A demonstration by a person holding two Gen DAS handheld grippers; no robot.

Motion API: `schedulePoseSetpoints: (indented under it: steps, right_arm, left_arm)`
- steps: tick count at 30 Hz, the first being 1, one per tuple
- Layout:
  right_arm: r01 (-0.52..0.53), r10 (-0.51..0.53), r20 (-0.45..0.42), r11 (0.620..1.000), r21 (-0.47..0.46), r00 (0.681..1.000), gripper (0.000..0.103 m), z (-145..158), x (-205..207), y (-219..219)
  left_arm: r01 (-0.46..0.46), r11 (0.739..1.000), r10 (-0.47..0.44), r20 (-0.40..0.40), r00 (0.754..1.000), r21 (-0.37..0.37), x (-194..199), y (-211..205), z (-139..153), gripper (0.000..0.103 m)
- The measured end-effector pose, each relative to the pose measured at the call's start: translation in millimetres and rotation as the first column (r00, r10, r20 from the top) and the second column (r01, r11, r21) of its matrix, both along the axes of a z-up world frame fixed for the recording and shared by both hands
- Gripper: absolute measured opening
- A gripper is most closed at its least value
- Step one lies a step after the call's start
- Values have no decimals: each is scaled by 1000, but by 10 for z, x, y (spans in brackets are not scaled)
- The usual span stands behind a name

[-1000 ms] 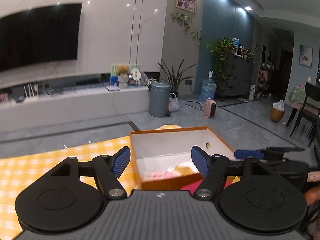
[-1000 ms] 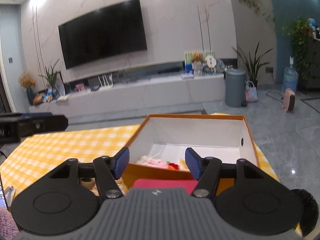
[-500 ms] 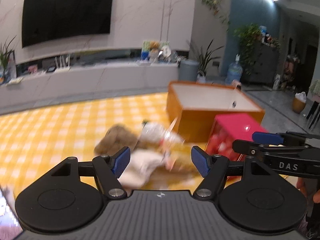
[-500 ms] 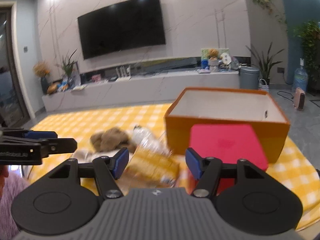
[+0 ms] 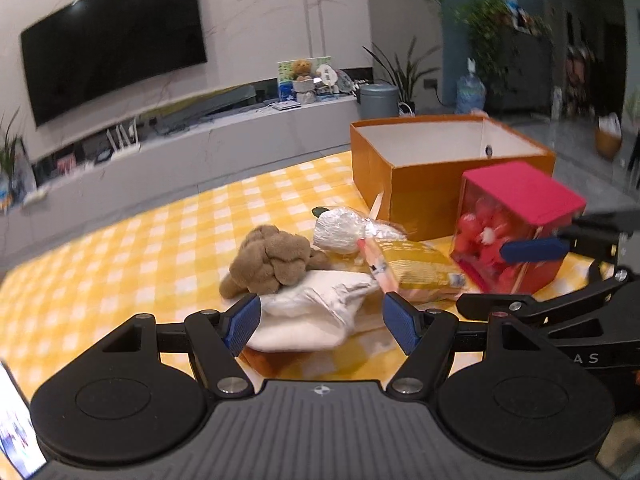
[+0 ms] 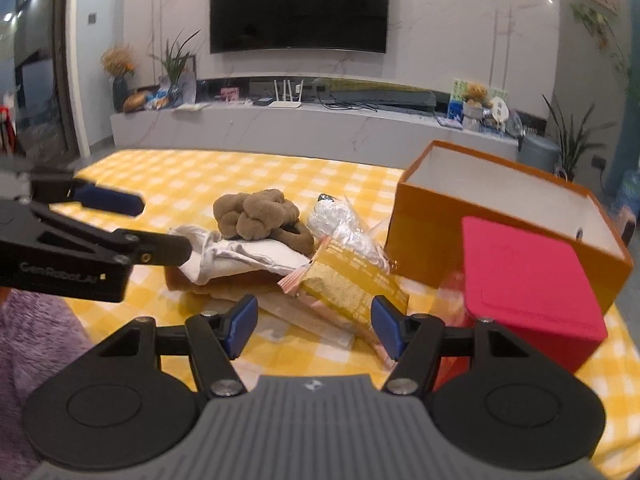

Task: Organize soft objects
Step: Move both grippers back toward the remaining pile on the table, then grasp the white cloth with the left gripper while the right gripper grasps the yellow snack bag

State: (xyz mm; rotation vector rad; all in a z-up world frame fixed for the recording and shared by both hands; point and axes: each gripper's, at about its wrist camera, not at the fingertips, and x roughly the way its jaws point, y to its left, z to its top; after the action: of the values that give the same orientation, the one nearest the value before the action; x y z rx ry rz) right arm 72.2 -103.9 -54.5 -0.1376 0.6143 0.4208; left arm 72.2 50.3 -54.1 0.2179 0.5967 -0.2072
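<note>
Both jaws stand wide and empty, my left gripper [image 5: 320,316] and right gripper [image 6: 312,324] having dropped from the orange cardboard box [image 5: 440,184] toward the pile; the brown plush toy [image 5: 276,264] lies there on the yellow-checked tabletop [image 5: 140,248], so sorting seems about to begin.

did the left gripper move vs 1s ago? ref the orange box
Yes. The left gripper pulled back and swung left: the orange box, earlier framed between its open fingers, now sits up and right, beyond the pile.
</note>
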Motion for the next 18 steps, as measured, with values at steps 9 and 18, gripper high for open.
schedulePoseSetpoints:
  steps: [9, 18]
  right_arm:
    - [-60, 62, 11, 985, -161, 998, 63, -154, 344, 167]
    - [-97, 97, -11, 971, -221, 995, 63, -332, 602, 259]
  left_arm:
    - [100, 990, -94, -62, 994, 100, 364, -129, -259, 82]
    - [104, 990, -91, -131, 987, 95, 718, -175, -480, 78]
